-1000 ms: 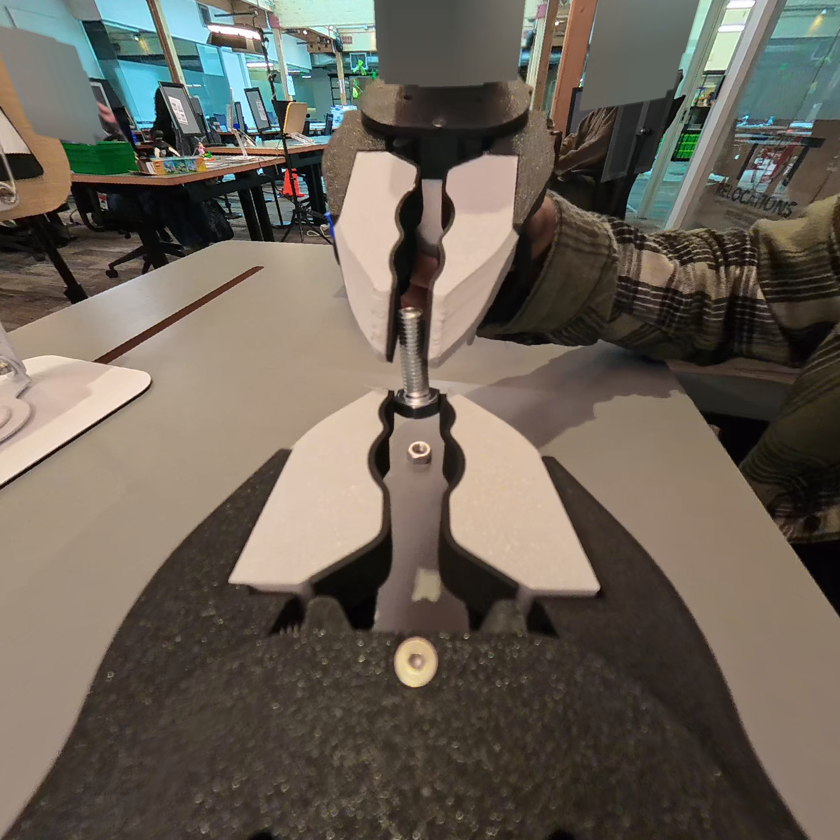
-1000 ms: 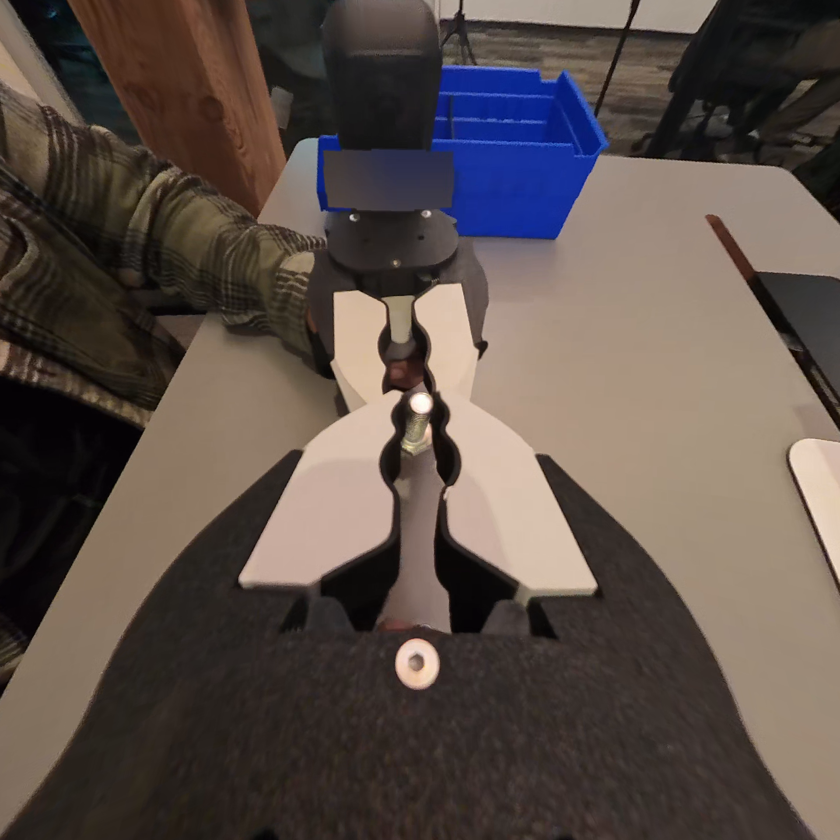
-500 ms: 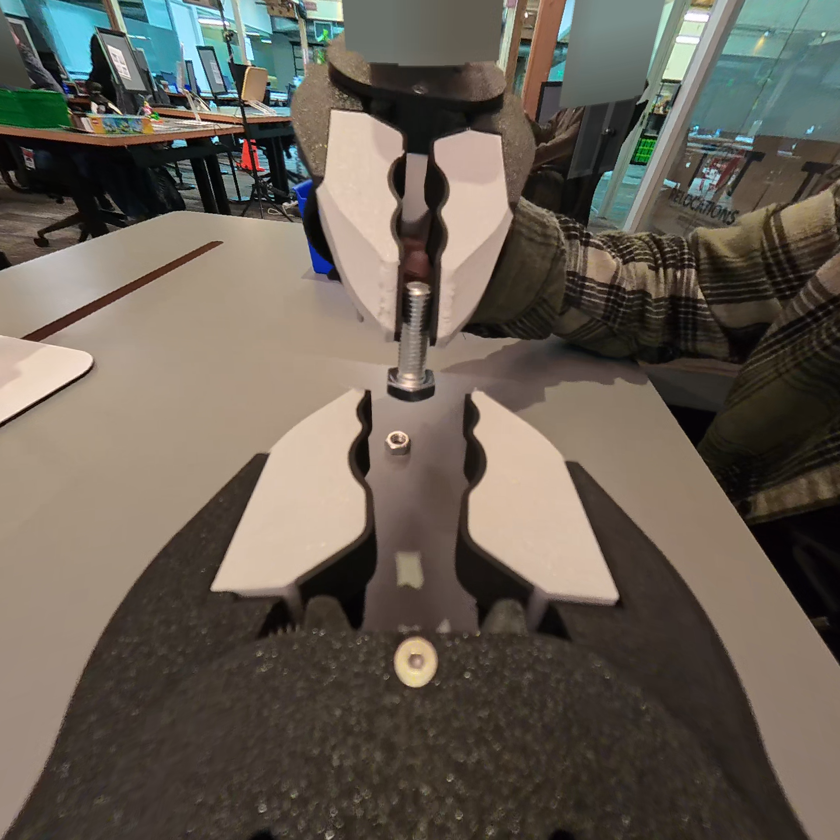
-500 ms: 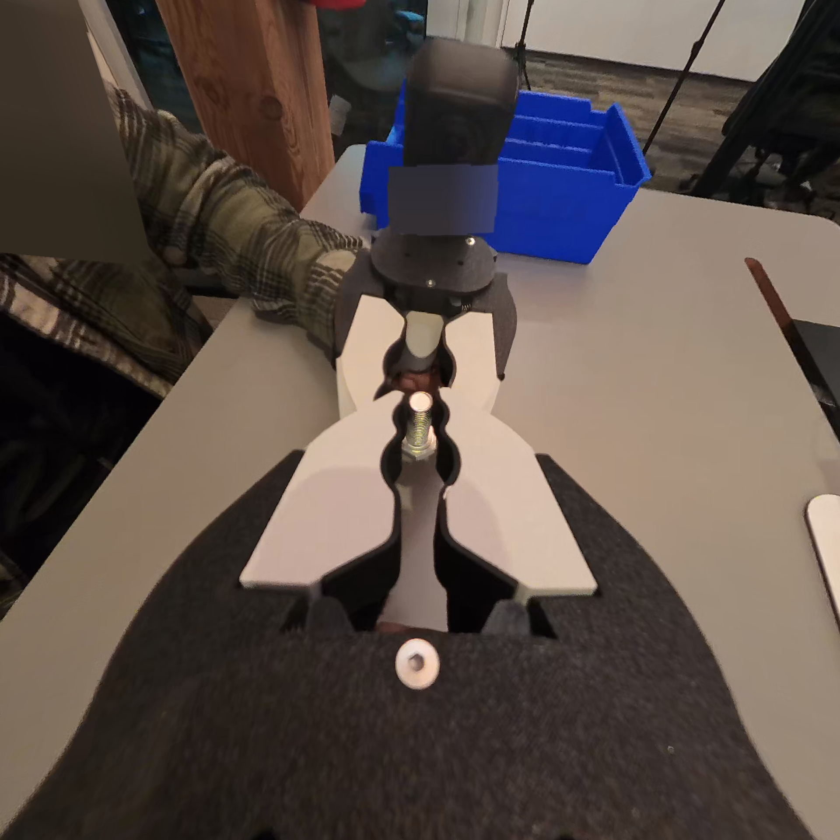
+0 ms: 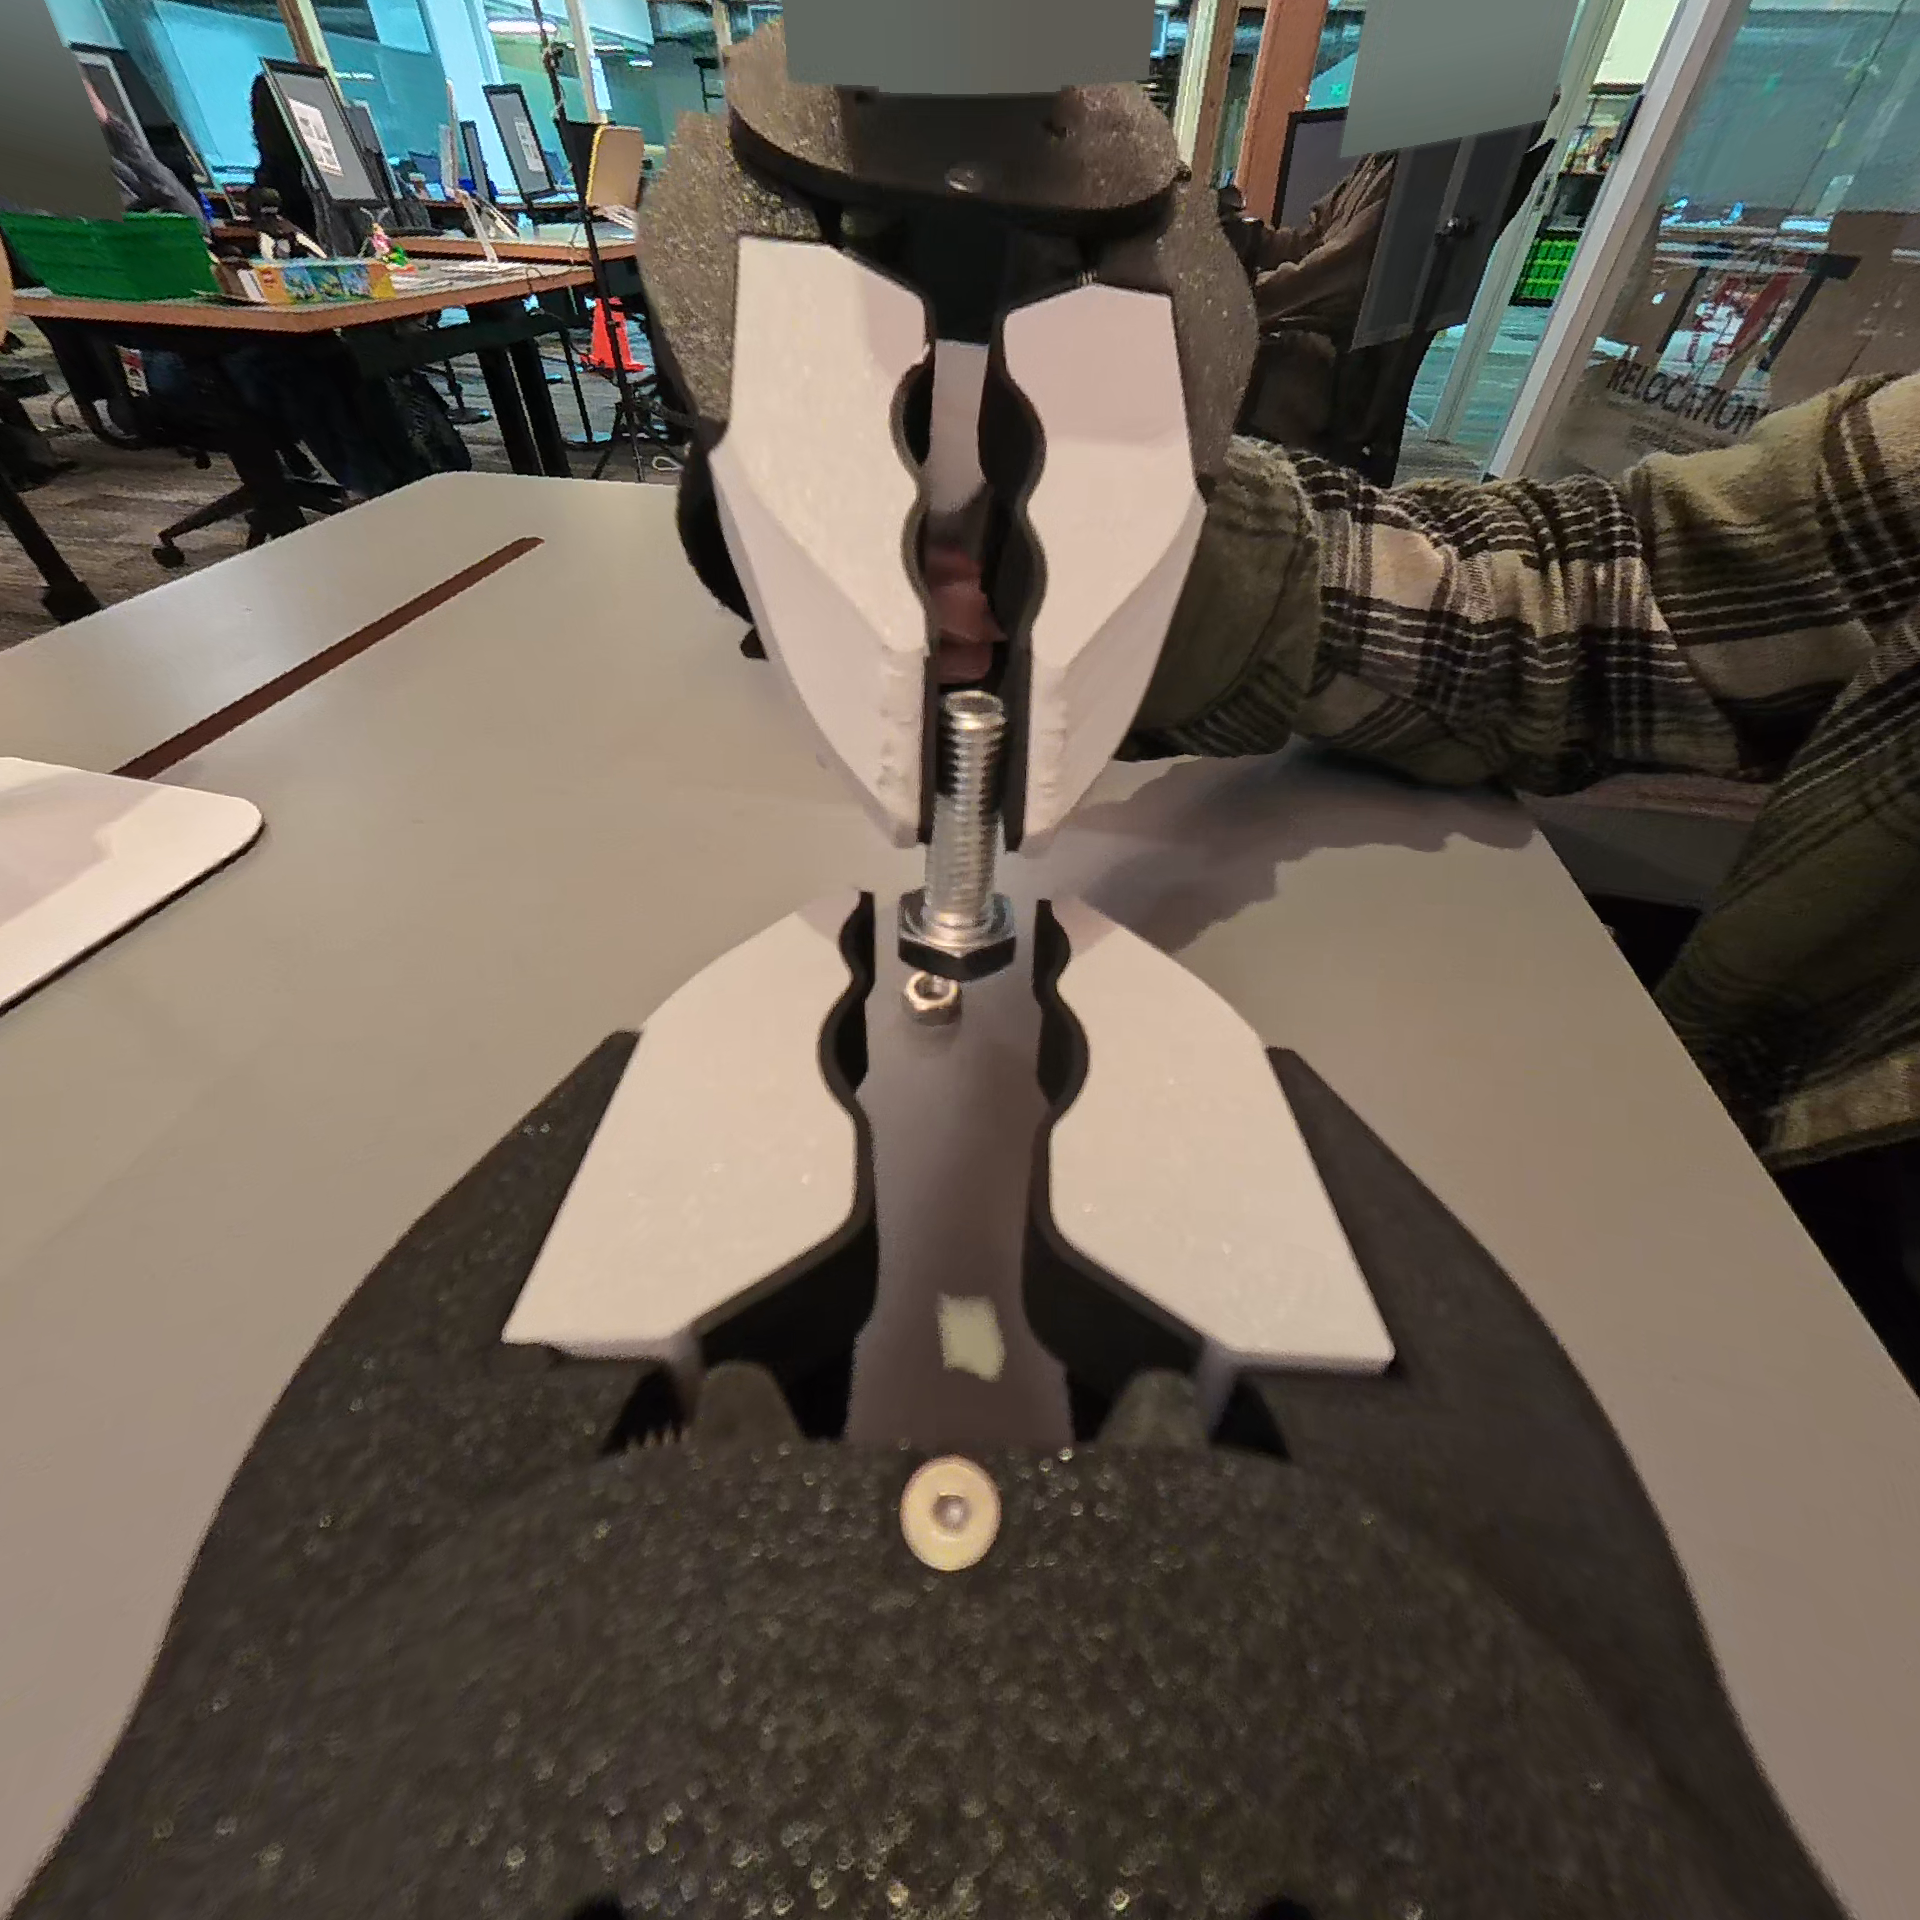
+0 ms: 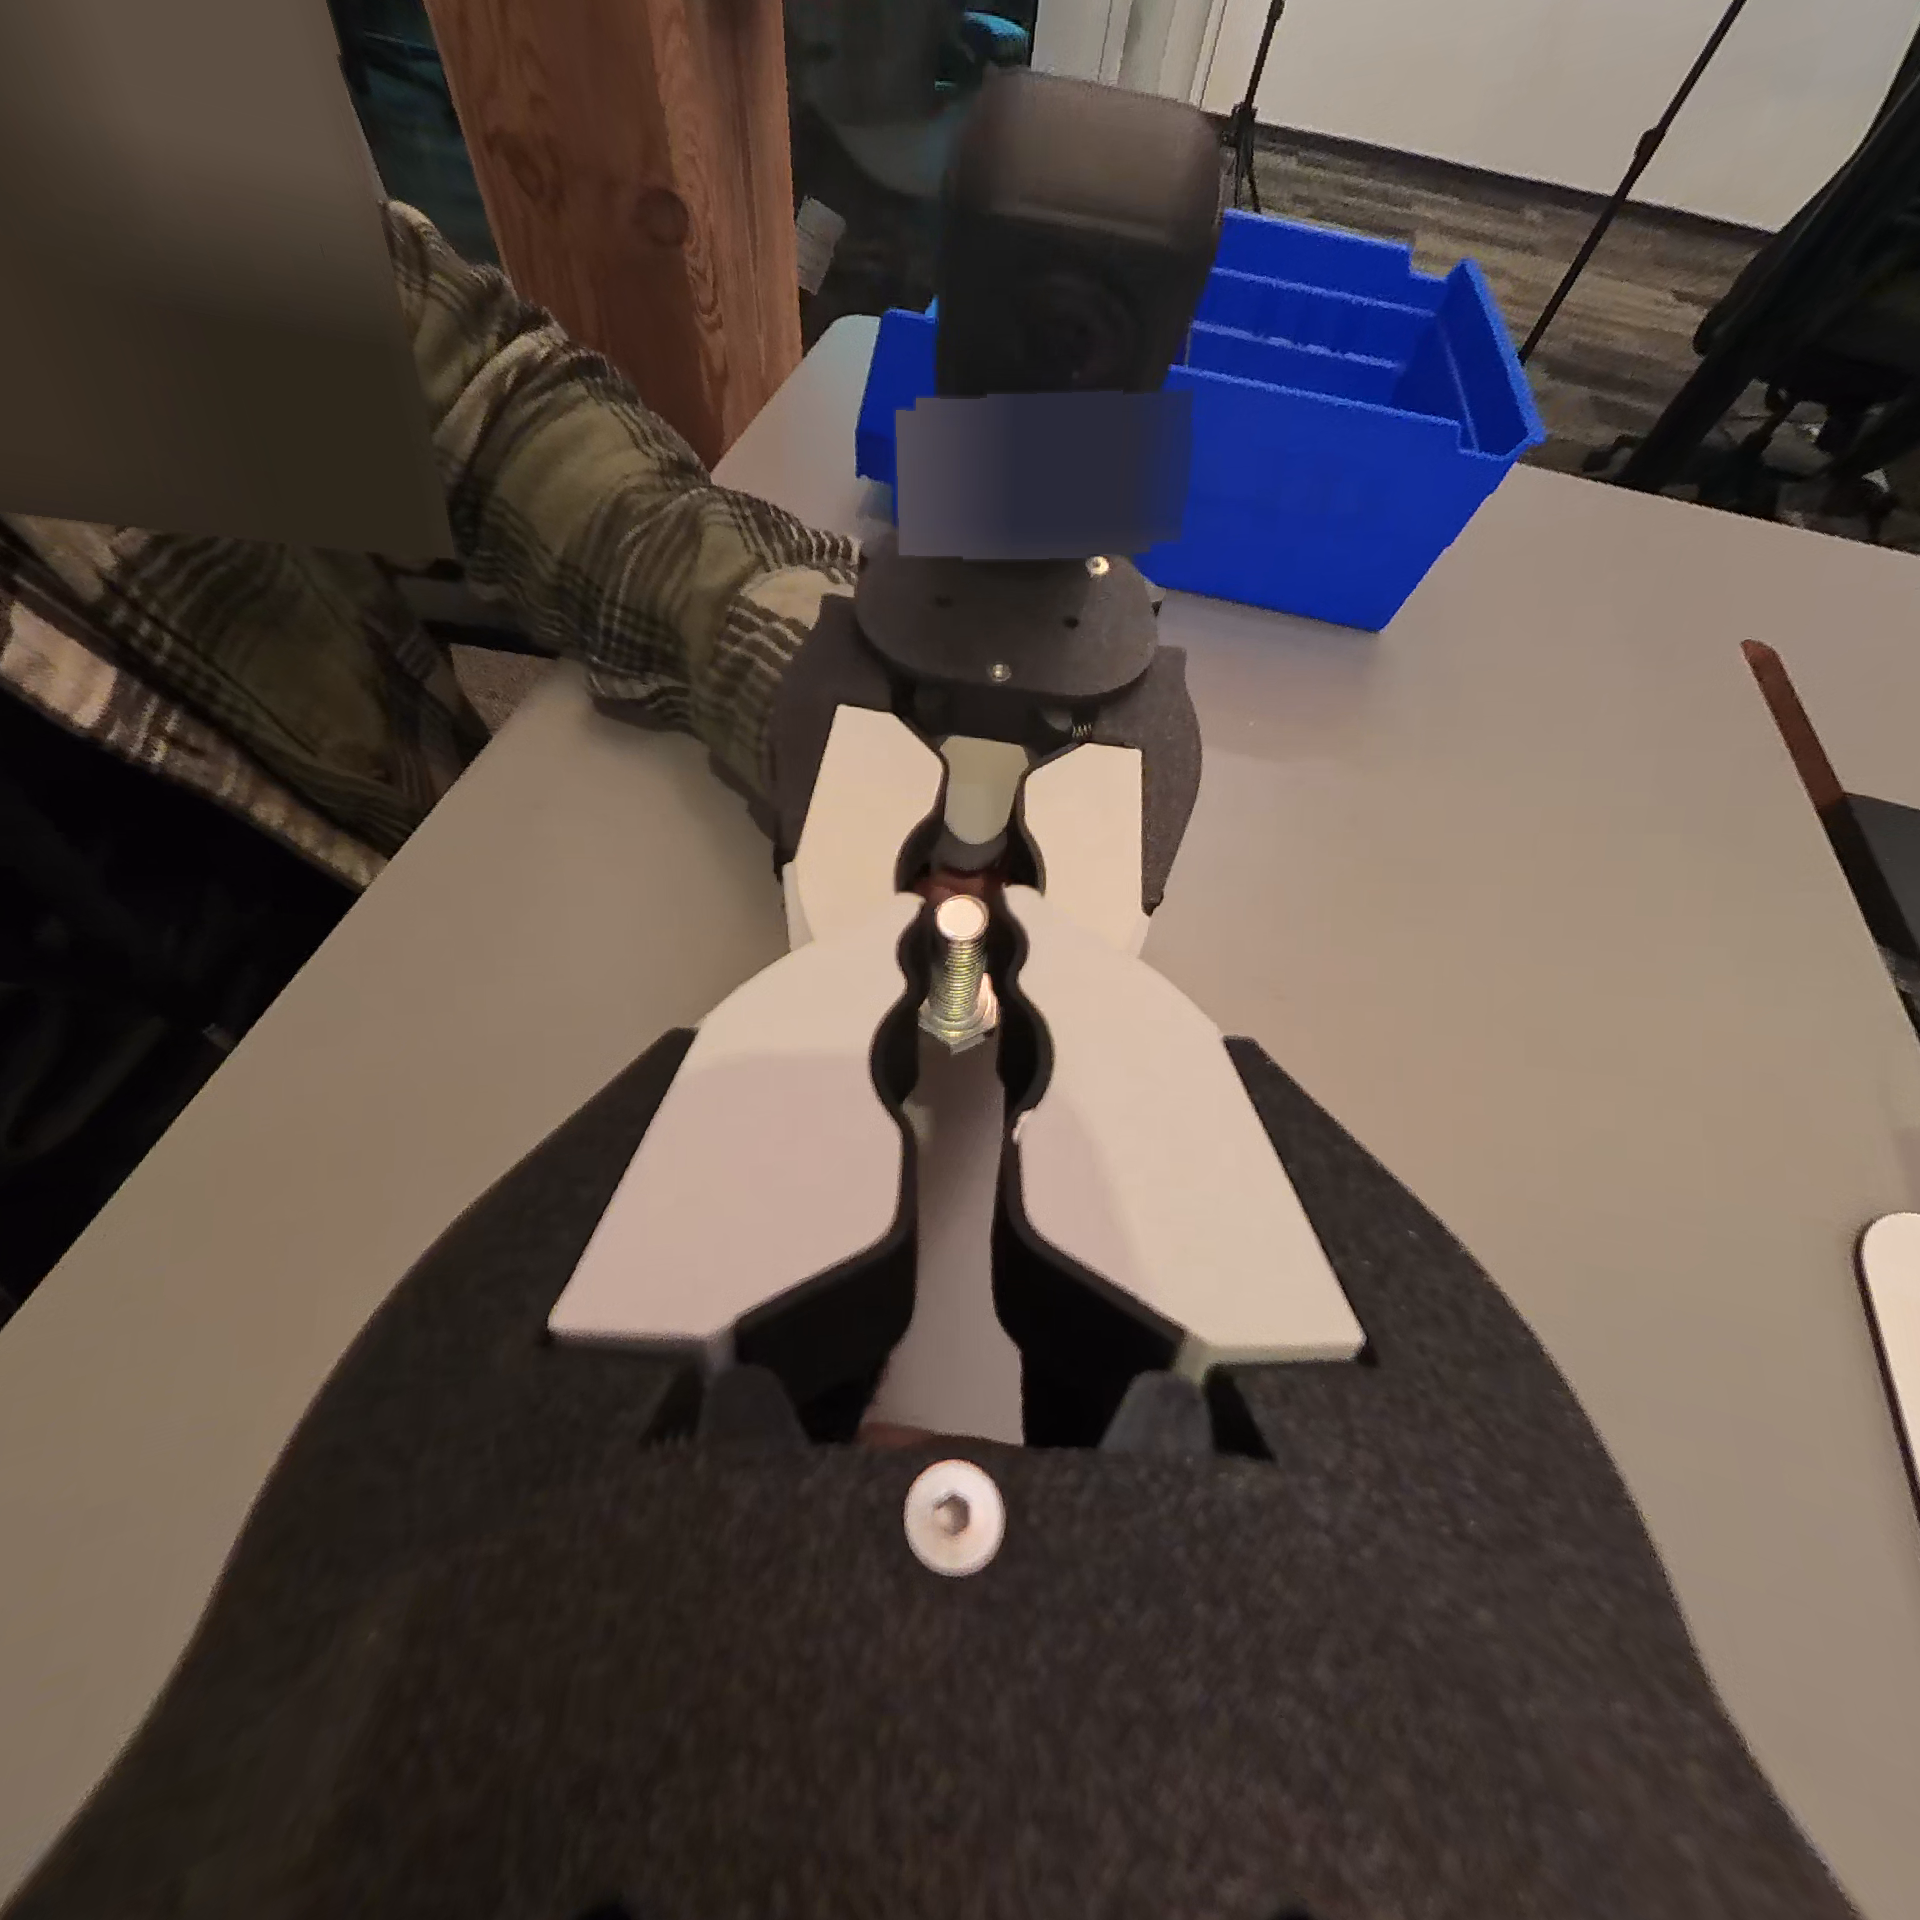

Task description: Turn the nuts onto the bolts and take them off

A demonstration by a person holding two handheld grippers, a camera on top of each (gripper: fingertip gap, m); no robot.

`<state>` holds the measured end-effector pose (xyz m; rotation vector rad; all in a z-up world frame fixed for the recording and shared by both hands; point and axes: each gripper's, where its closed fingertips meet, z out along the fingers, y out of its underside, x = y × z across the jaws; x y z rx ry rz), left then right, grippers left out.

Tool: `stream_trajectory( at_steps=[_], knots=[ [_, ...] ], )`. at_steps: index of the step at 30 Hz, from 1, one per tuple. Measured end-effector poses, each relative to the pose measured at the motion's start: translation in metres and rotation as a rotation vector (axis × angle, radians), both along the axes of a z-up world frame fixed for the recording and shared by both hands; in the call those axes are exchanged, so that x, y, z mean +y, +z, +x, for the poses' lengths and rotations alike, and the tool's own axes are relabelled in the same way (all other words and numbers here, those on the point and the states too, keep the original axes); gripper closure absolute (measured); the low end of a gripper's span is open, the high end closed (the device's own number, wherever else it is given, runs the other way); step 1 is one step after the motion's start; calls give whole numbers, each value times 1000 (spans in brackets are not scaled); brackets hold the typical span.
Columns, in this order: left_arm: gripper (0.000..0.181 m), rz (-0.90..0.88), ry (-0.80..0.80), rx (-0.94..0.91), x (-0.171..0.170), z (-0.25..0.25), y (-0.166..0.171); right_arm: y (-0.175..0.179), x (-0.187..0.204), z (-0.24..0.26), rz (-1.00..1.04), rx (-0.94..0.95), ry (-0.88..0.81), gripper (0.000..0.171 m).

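Hold the bolt [image 5: 966, 810] steady and square, then close on the nut [image 5: 954, 935] flats and turn in short, even twists. The right claw [image 5: 966, 821] is clamped on the bolt's threaded shank above mid-bench [image 5: 520, 935]. The left claw [image 5: 951, 977] stands parted around the nut, pinching nothing. A smaller nut [image 5: 928, 1000] lies beneath.

Large dark capital letters run across a brown board [image 5: 1704, 343] behind the glass wall at far right in the left wrist view. Farther back, printed sheets [image 5: 315, 123] hang on dark panels, a colourful box [image 5: 312, 281] on a desk carries print, and a small screen [image 5: 1548, 268] glows with green characters, all too small to read. The right wrist view shows no legible writing.
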<state>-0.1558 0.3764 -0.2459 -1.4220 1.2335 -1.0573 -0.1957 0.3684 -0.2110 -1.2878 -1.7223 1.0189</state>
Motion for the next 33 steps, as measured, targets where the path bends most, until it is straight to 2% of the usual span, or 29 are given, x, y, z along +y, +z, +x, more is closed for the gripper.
stream_trajectory(
  at_steps=[8,11,21,26,28,30,33],
  knots=[
    [157,32,-3,16,-5,4,-1,0,-2,-2,-2,8,4,162],
    [166,21,4,7,-3,3,0,0,-4,-3,-1,11,11,162],
    [167,4,34,34,-1,2,-2,0,-1,-3,-18,17,3,161],
    [167,-22,51,-4,2,-2,4,14,10,10,-56,80,-116,136],
    [167,-20,71,-13,7,-6,5,20,12,27,-87,152,-163,136],
    [167,-21,83,-16,10,-8,5,9,13,46,-96,158,-211,140],
    [167,-29,87,-18,12,-9,3,-29,17,68,-108,62,-310,137]
  ],
)
